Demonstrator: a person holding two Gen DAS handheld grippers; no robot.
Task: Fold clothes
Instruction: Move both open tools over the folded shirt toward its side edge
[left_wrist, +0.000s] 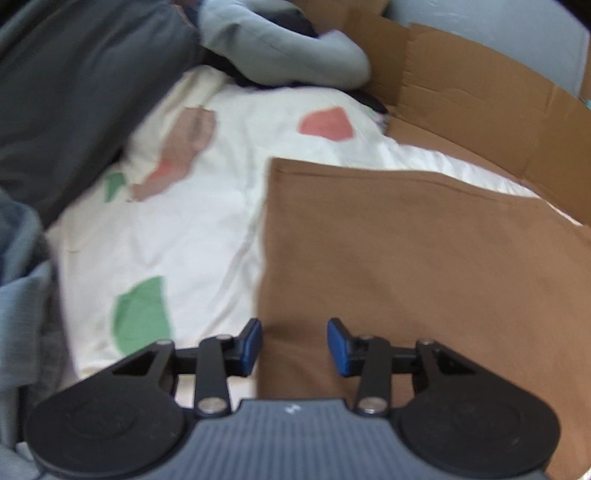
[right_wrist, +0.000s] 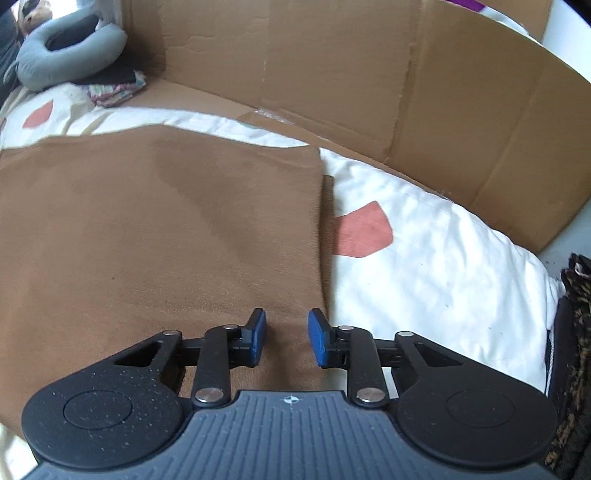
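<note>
Left wrist alone shows dark grey clothes (left_wrist: 74, 92).

You've got the folded cloth (right_wrist: 159, 229) flat on the bedsheet (right_wrist: 436, 258), cardboard wall (right_wrist: 332, 74) behind it, neck pillow (right_wrist: 66, 48) far-left w/ small clothes pile (right_wrist: 114, 90) beside.

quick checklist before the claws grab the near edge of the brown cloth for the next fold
1. Brown cloth lies flat on the white patterned bedding: ok.
2. Left claw over the cloth's left near corner: ok.
3. Right claw over its right near corner: ok.
4. Pads apart, nothing pinched yet: ok.
5. Fabric actually between the pads: cannot tell.
6. Grey pillow and cardboard away from the fold: ok.
</note>
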